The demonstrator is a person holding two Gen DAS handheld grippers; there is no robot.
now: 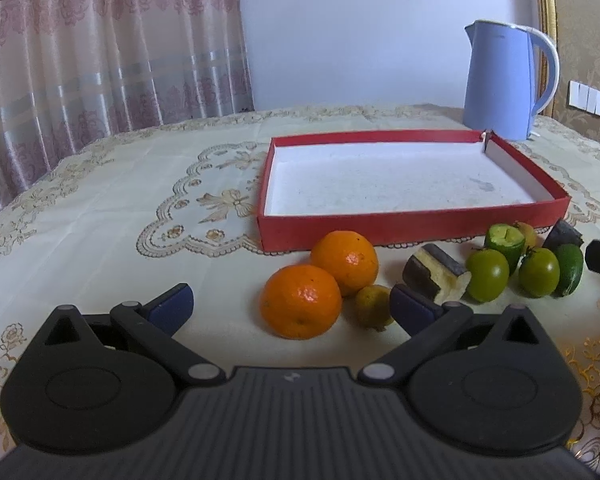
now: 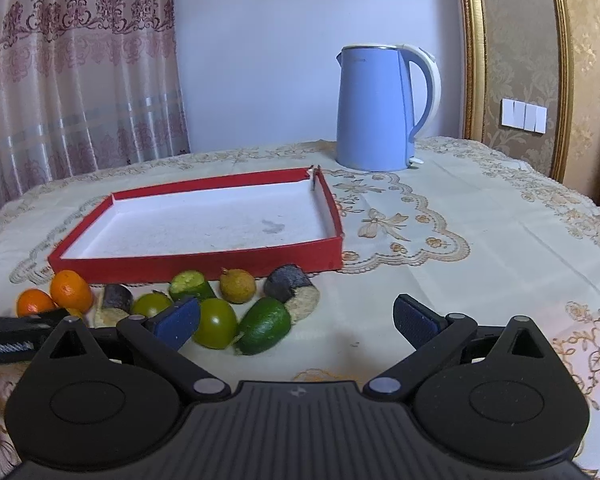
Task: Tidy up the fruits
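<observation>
A shallow red tray [image 1: 412, 227] [image 2: 204, 265] with a white floor lies empty on the table. In front of it sits a row of fruit: two oranges [image 1: 300, 301] [image 1: 345, 257], a small yellow fruit [image 1: 373, 306], a dark cut piece [image 1: 436, 273], green round fruits [image 1: 487, 275] [image 1: 538, 272] and a green oval fruit [image 2: 265, 325]. My left gripper [image 1: 293, 309] is open, its fingers either side of the near orange and small yellow fruit. My right gripper [image 2: 297, 320] is open, with the green oval fruit between its fingers.
A blue electric kettle [image 1: 500, 80] [image 2: 380, 108] stands behind the tray's right end. An embroidered cream tablecloth [image 1: 140, 208] covers the table. Curtains hang at the left, and a gold-framed wall panel with switches [image 2: 524, 115] is at the right.
</observation>
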